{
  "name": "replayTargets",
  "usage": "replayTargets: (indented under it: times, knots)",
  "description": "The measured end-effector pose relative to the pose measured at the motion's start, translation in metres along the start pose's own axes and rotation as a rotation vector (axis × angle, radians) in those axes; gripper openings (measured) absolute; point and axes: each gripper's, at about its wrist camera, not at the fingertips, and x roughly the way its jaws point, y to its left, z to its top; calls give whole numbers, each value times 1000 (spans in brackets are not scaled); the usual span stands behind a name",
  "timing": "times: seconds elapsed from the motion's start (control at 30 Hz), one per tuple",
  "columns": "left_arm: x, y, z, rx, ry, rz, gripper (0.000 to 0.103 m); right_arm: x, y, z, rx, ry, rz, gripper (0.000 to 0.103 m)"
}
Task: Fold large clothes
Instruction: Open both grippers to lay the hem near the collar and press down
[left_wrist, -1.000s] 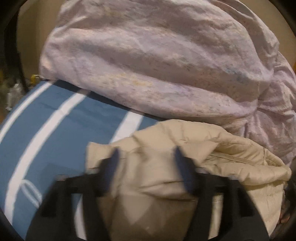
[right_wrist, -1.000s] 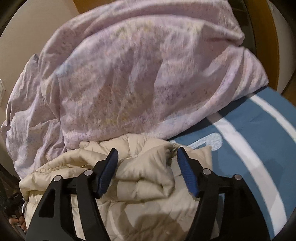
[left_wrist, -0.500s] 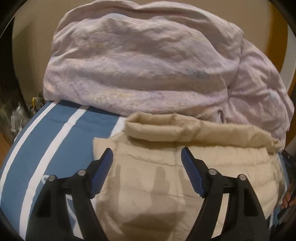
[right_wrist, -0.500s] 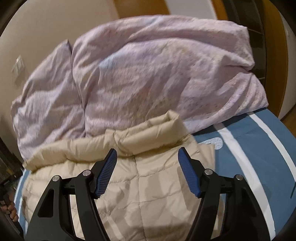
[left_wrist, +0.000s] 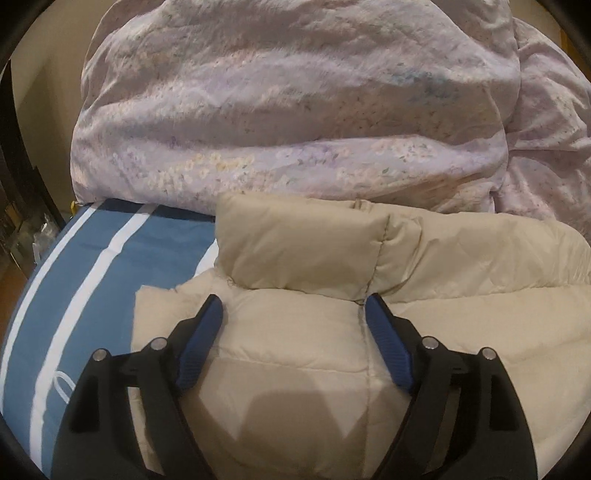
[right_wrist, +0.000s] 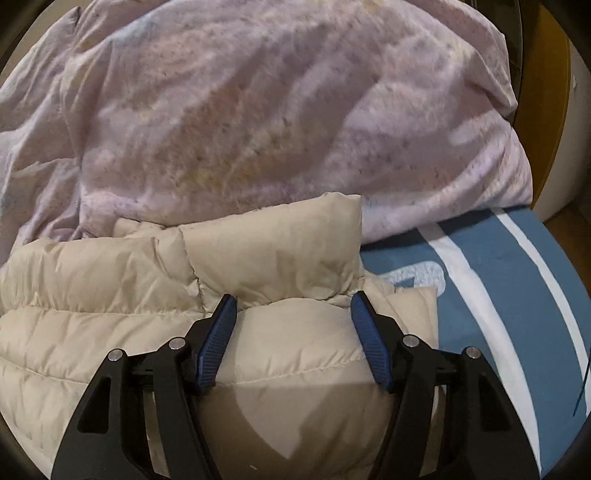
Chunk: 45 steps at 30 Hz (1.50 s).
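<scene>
While the beige puffer jacket lies flat, left gripper jaws widening, right gripper jaws narrowing, seemingly gripping nothing.

You have a bed with a blue cover striped in white, showing at the lower left of the left view and the right edge of the right view. A beige jacket lies on it at lower centre. A lilac duvet is heaped behind, touching the jacket's collar.
</scene>
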Motion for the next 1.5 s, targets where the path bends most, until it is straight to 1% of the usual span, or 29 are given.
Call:
replayTargets:
  times: [0.1, 0.3, 0.47, 0.67, 1.0, 1.5]
  knots:
    - [3, 3, -5, -9, -7, -5, 82, 4, 1, -2, -9, 17, -22, 66]
    - [11, 11, -6, -40, 20, -24, 86, 11, 2, -2, -23, 53, -49, 67]
    - [15, 10, -6, -33, 31, -4, 89, 14, 8, -4, -53, 64, -71, 69]
    - [17, 10, -7, -31, 31, 7, 90, 15, 9, -9, -65, 66, -73, 70]
    - [18, 17, -10, -53, 30, -13, 91, 15, 11, -4, -73, 70, -81, 71]
    - [24, 23, -11, -58, 35, -9, 94, 15, 11, -5, -78, 75, -81, 71]
